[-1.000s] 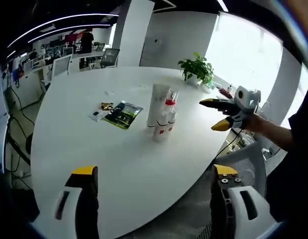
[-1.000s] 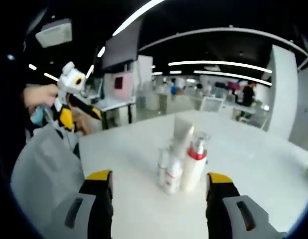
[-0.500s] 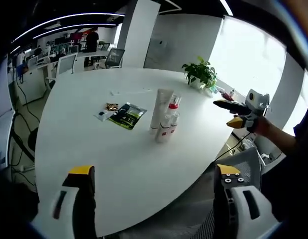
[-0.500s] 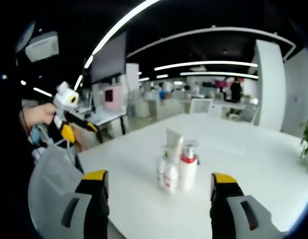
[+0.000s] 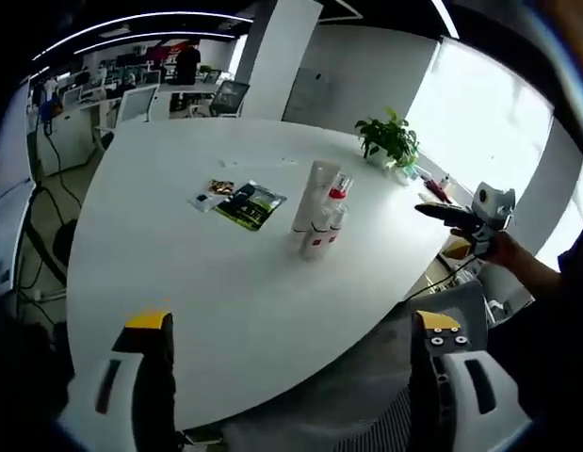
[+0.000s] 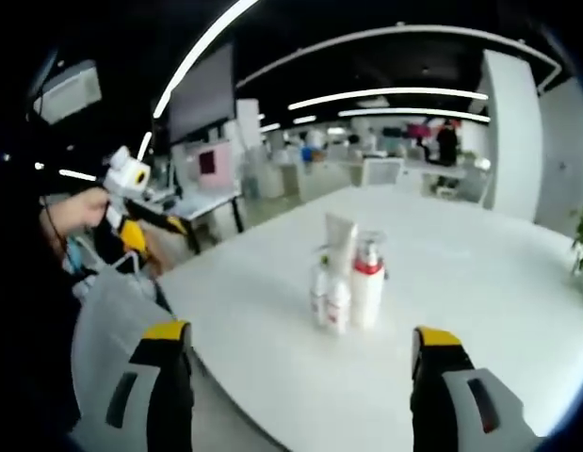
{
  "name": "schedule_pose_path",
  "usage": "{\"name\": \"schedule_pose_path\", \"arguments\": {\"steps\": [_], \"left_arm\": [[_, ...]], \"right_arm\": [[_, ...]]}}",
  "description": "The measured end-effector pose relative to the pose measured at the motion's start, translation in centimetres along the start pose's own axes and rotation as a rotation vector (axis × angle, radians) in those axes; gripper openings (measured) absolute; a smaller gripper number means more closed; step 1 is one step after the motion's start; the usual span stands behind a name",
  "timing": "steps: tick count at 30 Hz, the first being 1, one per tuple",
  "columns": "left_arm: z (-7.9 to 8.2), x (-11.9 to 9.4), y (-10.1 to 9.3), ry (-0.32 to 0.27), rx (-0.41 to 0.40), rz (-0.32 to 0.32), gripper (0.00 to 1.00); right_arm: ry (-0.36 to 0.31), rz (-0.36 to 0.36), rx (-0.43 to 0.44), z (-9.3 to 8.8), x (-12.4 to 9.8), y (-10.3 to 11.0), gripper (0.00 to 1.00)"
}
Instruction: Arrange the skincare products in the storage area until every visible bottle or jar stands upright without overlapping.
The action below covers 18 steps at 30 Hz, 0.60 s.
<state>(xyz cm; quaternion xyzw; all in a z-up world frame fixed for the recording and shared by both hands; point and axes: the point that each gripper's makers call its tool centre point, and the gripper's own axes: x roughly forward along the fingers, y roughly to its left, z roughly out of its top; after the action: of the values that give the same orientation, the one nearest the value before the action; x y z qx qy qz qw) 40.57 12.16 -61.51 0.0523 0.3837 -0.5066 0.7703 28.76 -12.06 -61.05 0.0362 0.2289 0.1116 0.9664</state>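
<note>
White table (image 5: 225,282), rounded edge, smooth top. On it stood a tight cluster of skincare products: one tall white tube (image 5: 304,196), upright; one pump bottle (image 5: 333,200) with red collar, upright, touching the tube; two small white bottles (image 5: 319,240) with red bands, upright, just before them. Near the cluster lay a dark green sachet (image 5: 250,204), flat, with smaller packets (image 5: 214,193) just beside it. A potted plant (image 5: 391,137) stood at the far edge. Same cluster in right gripper view (image 6: 348,278).

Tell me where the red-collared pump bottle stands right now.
In the right gripper view the pump bottle stands upright on the white table, at the right of the cluster, beside the tall white tube and small bottles.
</note>
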Motion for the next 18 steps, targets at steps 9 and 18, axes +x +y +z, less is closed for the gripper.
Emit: {"name": "schedule_pose_path", "arguments": {"steps": [9, 18], "left_arm": [[0.6, 0.2, 0.5, 0.002, 0.012, -0.002, 0.99], [2.0, 1.2, 1.0, 0.0, 0.028, -0.011, 0.99]], "right_arm": [[-0.007, -0.012, 0.027, 0.0, -0.2, -0.4, 0.99], [0.007, -0.036, 0.047, -0.2, 0.6, -1.4, 0.99]]}}
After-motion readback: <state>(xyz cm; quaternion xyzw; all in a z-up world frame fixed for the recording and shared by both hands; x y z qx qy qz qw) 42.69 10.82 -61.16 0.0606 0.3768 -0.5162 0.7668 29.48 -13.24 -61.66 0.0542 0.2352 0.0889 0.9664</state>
